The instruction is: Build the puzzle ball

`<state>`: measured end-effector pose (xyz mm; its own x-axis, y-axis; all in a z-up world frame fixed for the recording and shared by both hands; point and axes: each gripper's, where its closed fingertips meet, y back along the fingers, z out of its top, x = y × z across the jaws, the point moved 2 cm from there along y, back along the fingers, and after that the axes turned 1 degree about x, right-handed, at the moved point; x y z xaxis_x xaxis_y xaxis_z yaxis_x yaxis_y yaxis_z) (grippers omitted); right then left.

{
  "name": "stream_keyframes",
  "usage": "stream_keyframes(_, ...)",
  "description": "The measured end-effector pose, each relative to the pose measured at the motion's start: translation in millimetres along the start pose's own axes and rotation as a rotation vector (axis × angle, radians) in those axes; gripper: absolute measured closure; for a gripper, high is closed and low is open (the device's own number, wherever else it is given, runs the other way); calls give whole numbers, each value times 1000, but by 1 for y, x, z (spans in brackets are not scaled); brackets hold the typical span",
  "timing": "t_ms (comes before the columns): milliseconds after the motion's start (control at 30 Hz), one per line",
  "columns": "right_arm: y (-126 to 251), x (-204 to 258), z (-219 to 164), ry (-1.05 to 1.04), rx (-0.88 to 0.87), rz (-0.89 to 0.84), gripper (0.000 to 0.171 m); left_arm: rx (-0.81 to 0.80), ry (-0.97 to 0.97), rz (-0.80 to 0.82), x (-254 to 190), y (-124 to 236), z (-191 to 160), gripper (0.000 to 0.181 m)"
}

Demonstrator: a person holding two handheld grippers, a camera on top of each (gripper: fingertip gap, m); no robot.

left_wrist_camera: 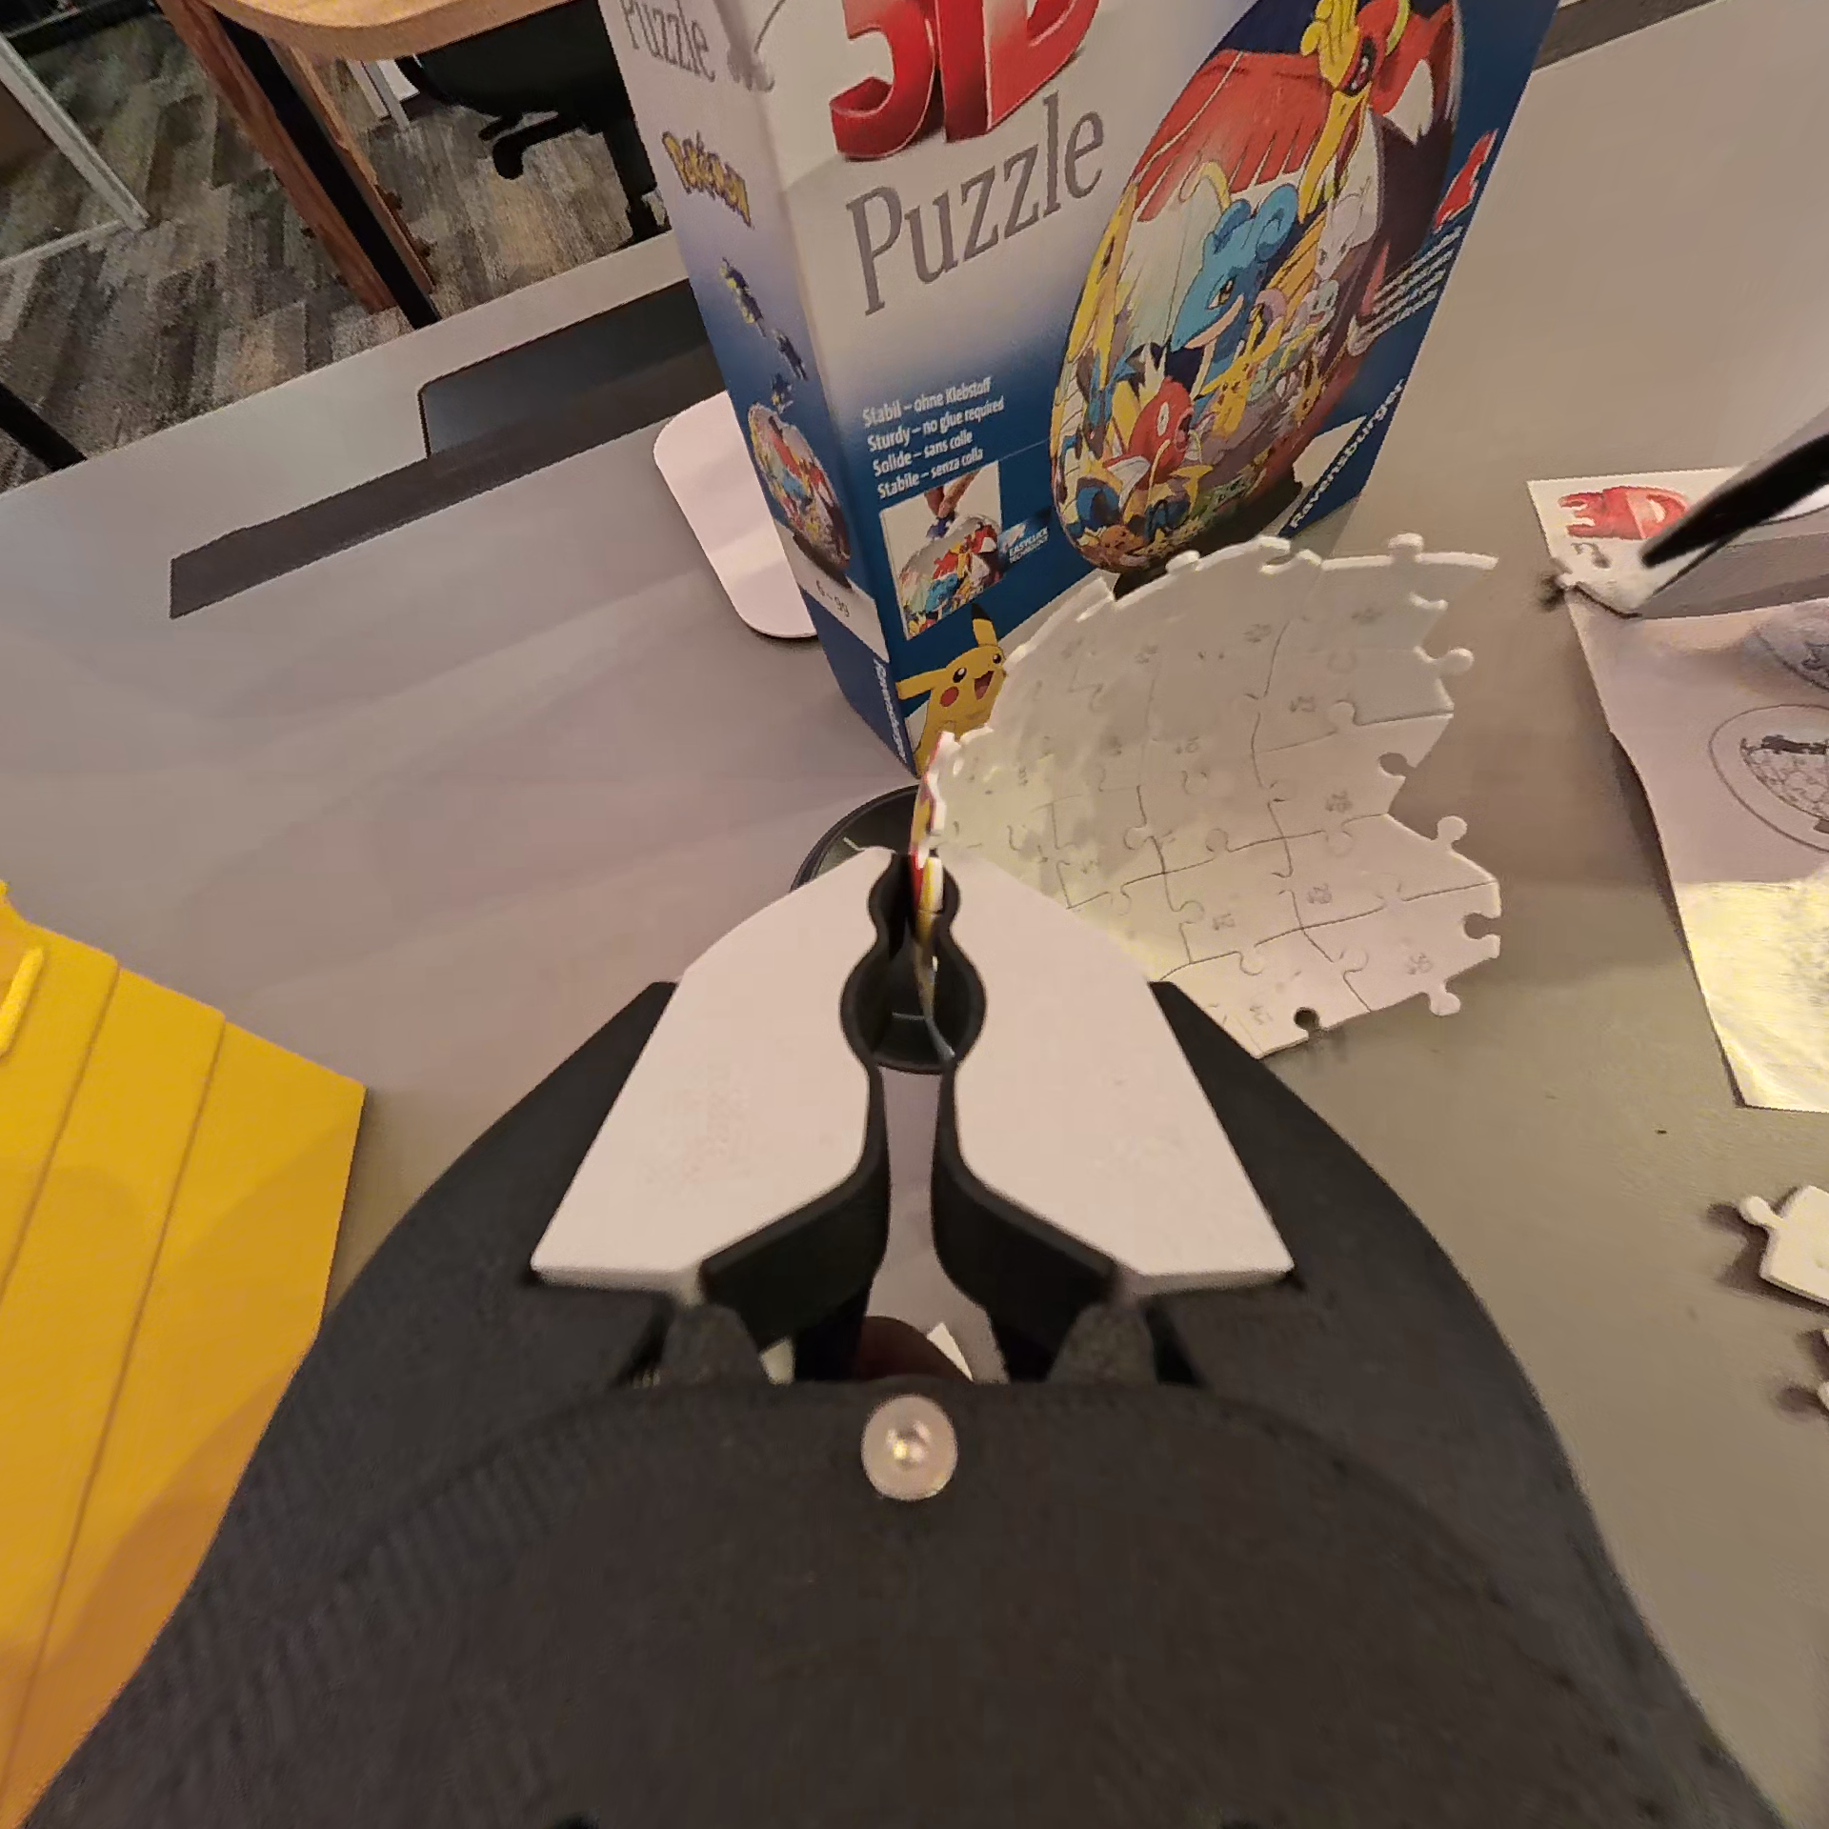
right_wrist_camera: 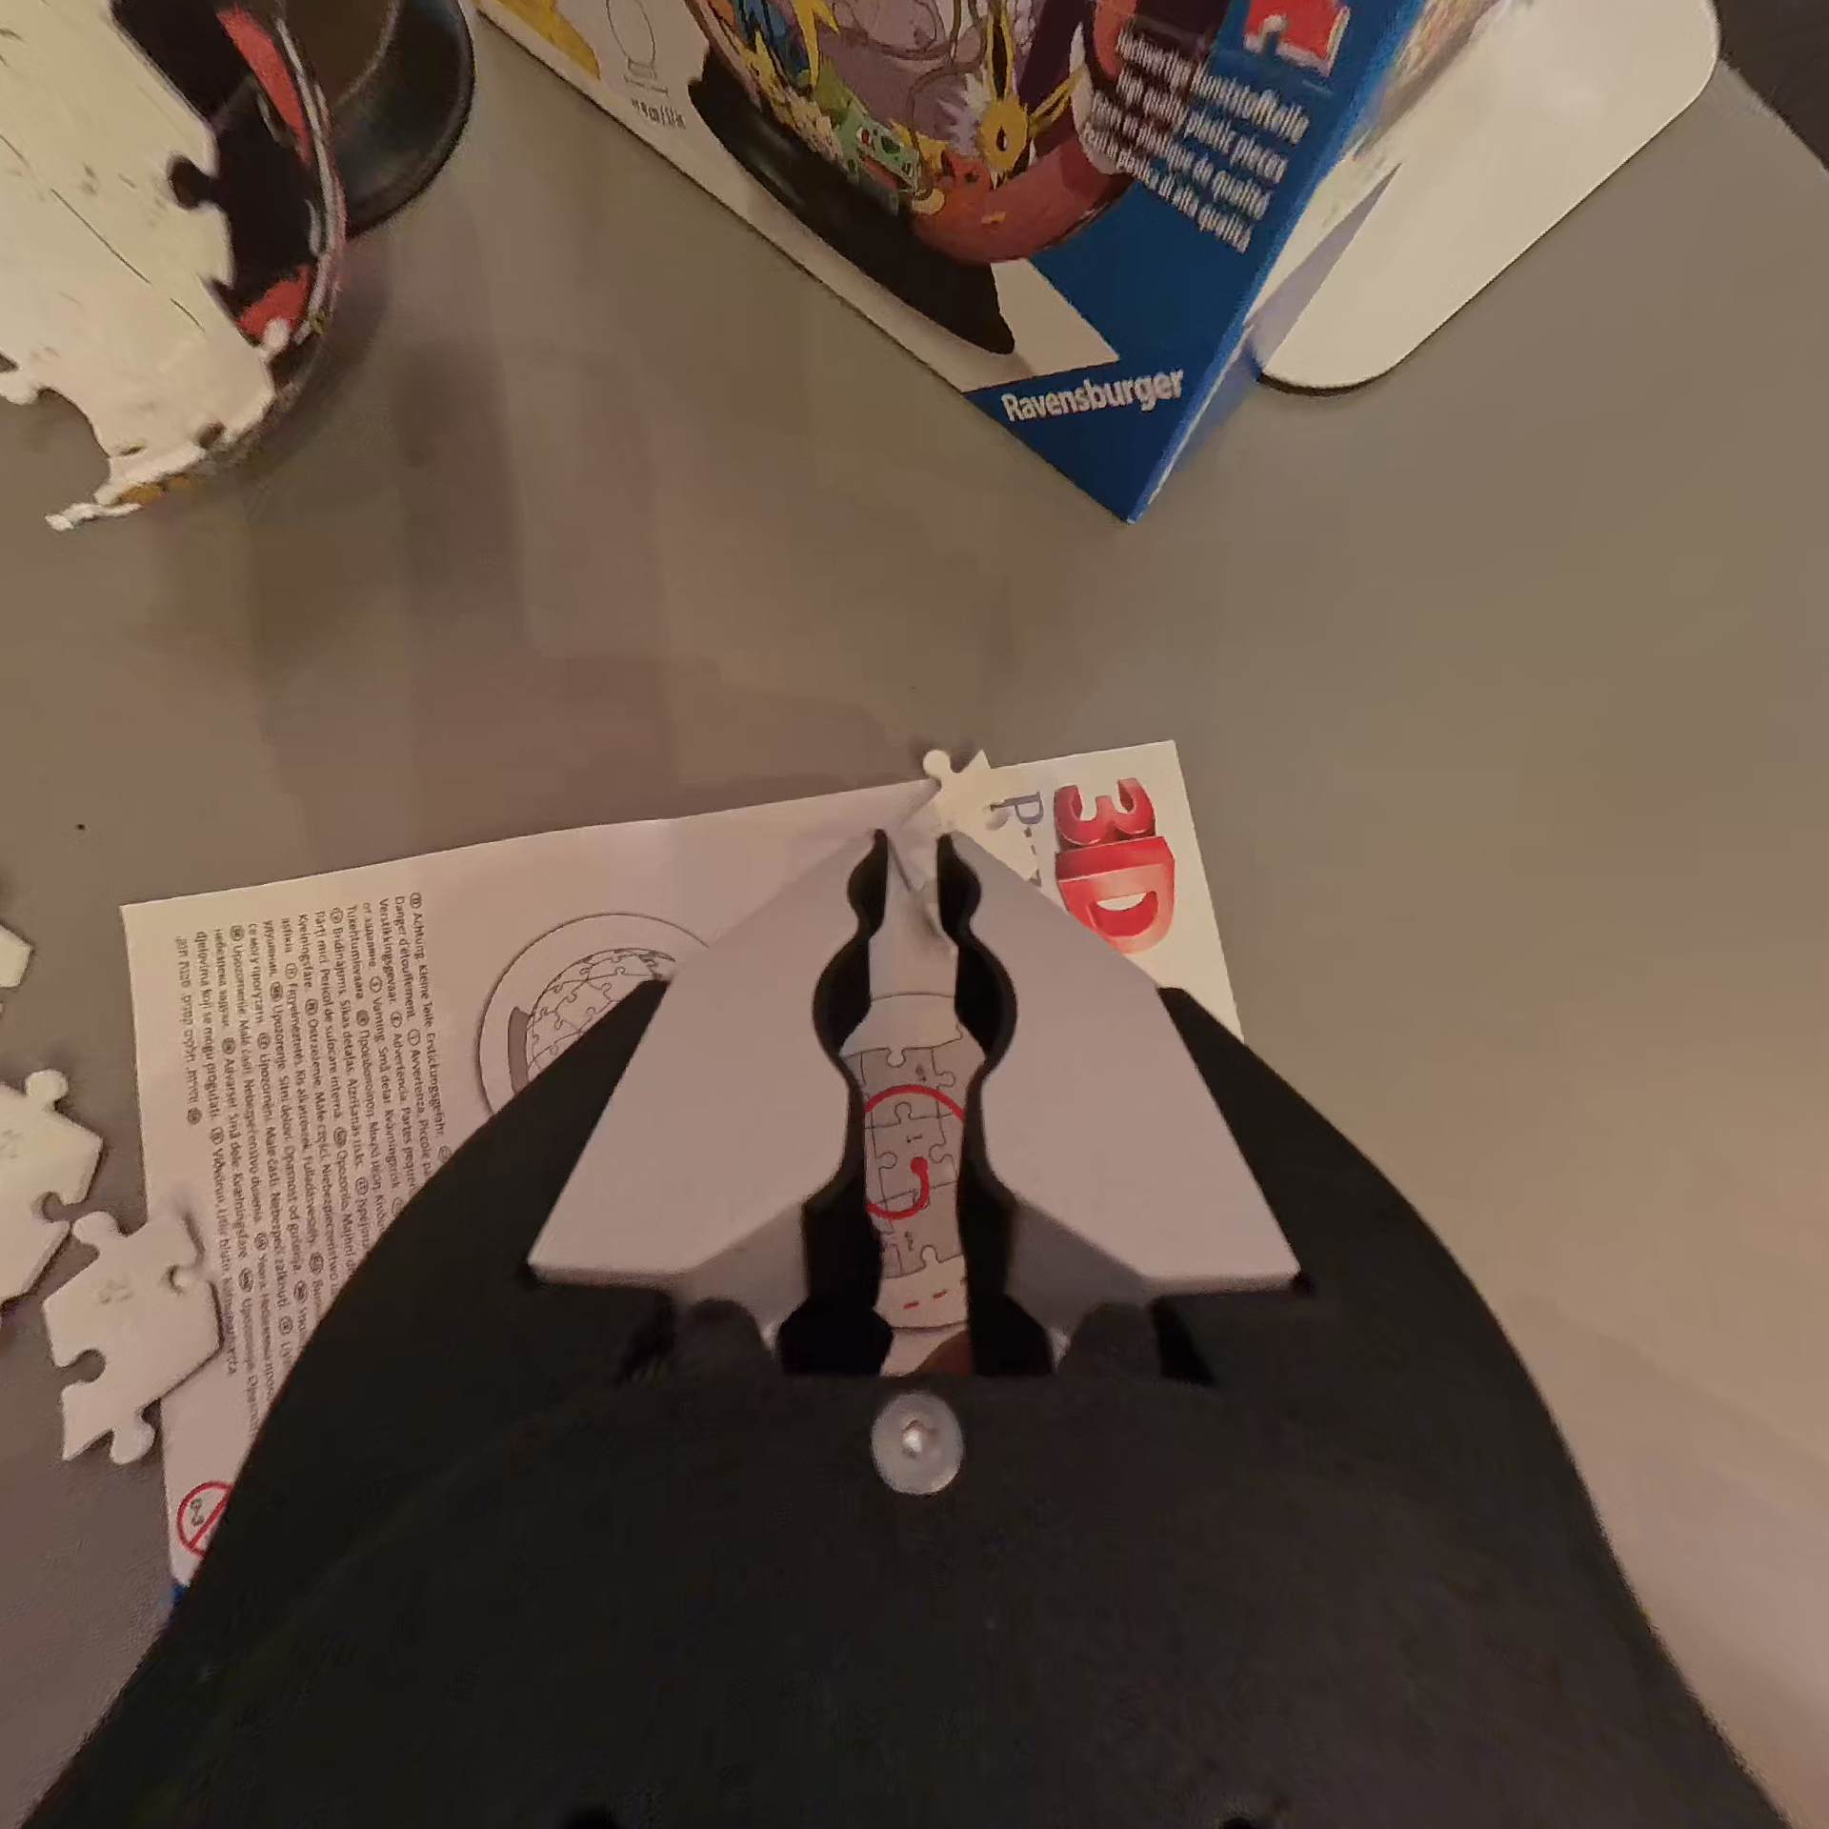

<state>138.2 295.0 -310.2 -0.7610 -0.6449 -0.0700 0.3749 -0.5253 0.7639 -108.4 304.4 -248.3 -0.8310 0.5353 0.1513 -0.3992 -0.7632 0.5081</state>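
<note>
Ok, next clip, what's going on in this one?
A person is building a puzzle ball with a pair of tongs in each hand. The left tongs are shut on the edge of the half-built shell, holding it upright by the puzzle box. The right tongs are nearly closed over a loose white piece at the corner of the instruction sheet; whether they grip it is unclear. More loose pieces lie on the grey table.
</note>
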Motion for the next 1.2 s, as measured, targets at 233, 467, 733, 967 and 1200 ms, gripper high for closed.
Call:
stream_keyframes(233, -2, -8, -5, 48, 26, 51, 129, -5, 3, -11, -2, 0, 2, 179)
stream_keyframes(467, -4, -7, -5, 34, 10, 92, 150, -8, 11, 3, 3, -2, 2, 179)
stream_keyframes(733, 6, 20, 7, 90, 3, 100, 171, -13, -10, 15, 1, -3, 2, 179)
stream_keyframes(967, 3, -17, -1, 107, 70, -10, 132, -19, -10, 19, 3, -3, 3, 179)
stream_keyframes(1200, 12, 23, -3, 275, 60, 220, 131, -18, -21, 11, -1, -5, 3, 179)
